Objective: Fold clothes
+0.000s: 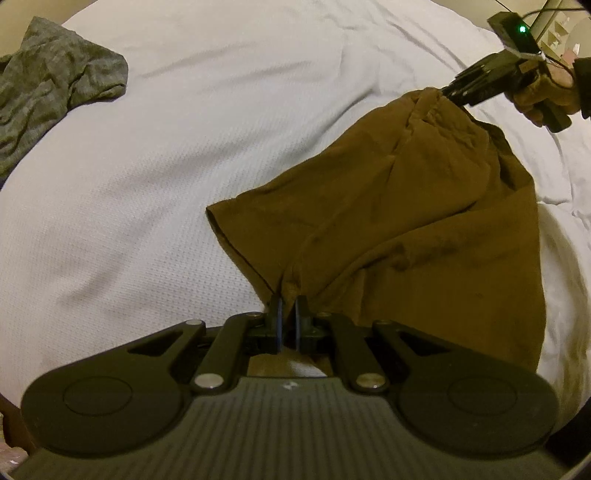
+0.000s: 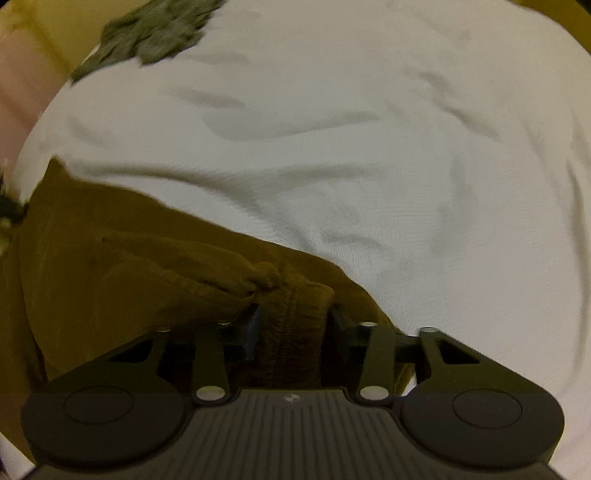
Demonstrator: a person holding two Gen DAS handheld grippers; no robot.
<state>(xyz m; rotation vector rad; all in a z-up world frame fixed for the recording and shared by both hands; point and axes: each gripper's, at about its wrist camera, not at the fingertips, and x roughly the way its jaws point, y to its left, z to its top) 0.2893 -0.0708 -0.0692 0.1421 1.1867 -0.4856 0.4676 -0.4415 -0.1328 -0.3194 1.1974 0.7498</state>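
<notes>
A brown garment [image 1: 406, 221] lies spread on the white bed sheet [image 1: 166, 155]. My left gripper [image 1: 289, 301] is shut on a pinched fold at its near edge. At the far corner, in the left wrist view, my right gripper [image 1: 452, 92] holds the cloth's gathered end, which rises off the bed toward it. In the right wrist view the brown garment [image 2: 110, 277] fills the lower left. A thick ribbed band of it sits between the fingers of the right gripper [image 2: 293, 314], filling the gap from pad to pad.
A crumpled grey-green garment [image 1: 48, 81] lies at the far left of the bed, and shows at the top left [image 2: 155, 33] of the right wrist view. Wrinkled white sheet [image 2: 388, 155] stretches beyond the brown cloth. A hand [image 1: 543, 96] grips the right tool.
</notes>
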